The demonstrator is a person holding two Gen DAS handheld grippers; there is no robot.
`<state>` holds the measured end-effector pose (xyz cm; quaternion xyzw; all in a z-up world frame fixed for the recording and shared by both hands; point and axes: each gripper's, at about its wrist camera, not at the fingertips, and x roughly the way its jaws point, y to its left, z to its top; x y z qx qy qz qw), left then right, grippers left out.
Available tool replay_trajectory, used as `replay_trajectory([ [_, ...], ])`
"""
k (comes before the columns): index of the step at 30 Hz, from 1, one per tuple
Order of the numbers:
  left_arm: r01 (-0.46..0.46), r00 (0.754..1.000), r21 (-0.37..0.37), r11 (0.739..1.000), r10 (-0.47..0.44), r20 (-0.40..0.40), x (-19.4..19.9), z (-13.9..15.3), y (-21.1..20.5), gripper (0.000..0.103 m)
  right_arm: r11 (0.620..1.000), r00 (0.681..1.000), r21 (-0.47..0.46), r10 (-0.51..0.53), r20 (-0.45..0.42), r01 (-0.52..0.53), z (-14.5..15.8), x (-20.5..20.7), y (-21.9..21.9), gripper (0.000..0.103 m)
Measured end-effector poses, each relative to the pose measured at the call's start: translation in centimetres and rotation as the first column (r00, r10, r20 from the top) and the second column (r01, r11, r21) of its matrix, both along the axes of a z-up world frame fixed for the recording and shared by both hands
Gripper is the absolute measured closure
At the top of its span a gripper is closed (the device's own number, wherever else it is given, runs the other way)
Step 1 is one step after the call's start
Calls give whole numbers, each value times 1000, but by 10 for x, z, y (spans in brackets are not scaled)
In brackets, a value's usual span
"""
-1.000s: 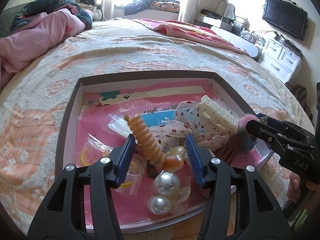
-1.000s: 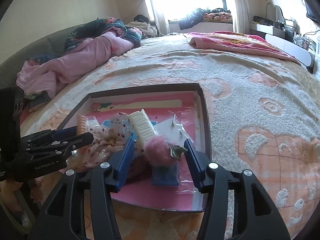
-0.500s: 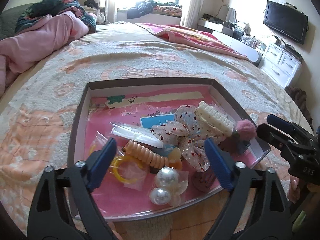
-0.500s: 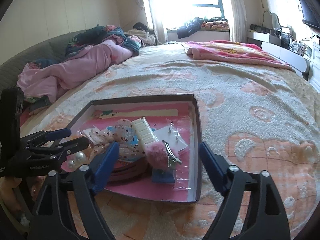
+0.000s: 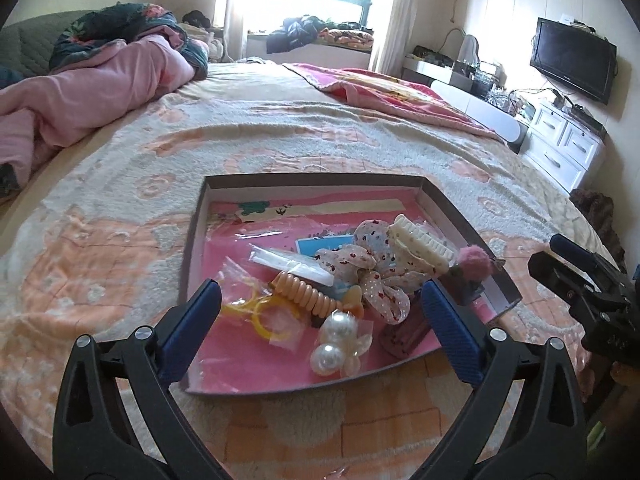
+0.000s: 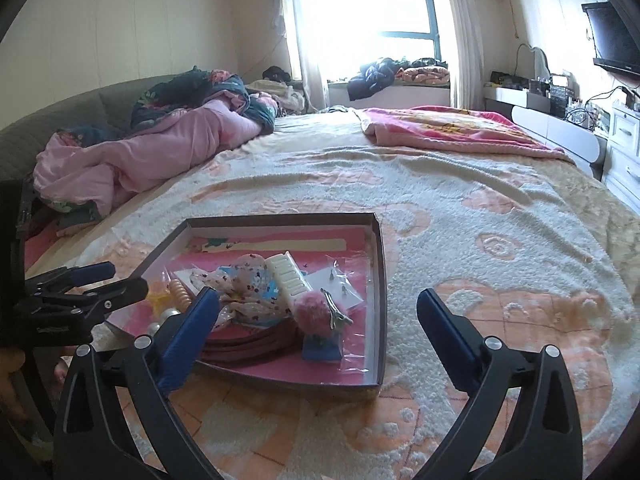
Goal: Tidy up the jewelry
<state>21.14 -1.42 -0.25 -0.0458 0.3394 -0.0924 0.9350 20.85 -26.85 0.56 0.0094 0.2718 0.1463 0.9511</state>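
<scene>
— Gaping wide now, both of them: the left gripper had its fingers round the coil tie a second ago, the right gripper round the pom-pom clip. Both have let go and drawn back from the box.

— Where did the pieces end up?

— All inside the box, which lies on the blanket. One coil tie at the near left, two pearls just in front of it, one bow in the middle, one white claw clip on the bow, one pom-pom clip at the near right corner.

— Anything in the way?

— Each gripper's fingers hide part of the box's near edge.
</scene>
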Motion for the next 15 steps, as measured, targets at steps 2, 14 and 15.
replay_trajectory([
  [2, -7, 1000, 4, 1000, 7, 15, -6, 3, 2, 11, 1000, 1000, -6, -4, 14, 4, 3, -5, -1, 7],
  [14, -21, 996, -6, 1000, 22, 88, -48, 13, 12, 11, 1000, 997, -16, -6, 77, 7, 10, -45, 2, 6],
  [15, -24, 995, -10, 1000, 24, 99, -53, 12, 13, 11, 1000, 997, -17, -4, 80, 5, 9, -48, 3, 6],
])
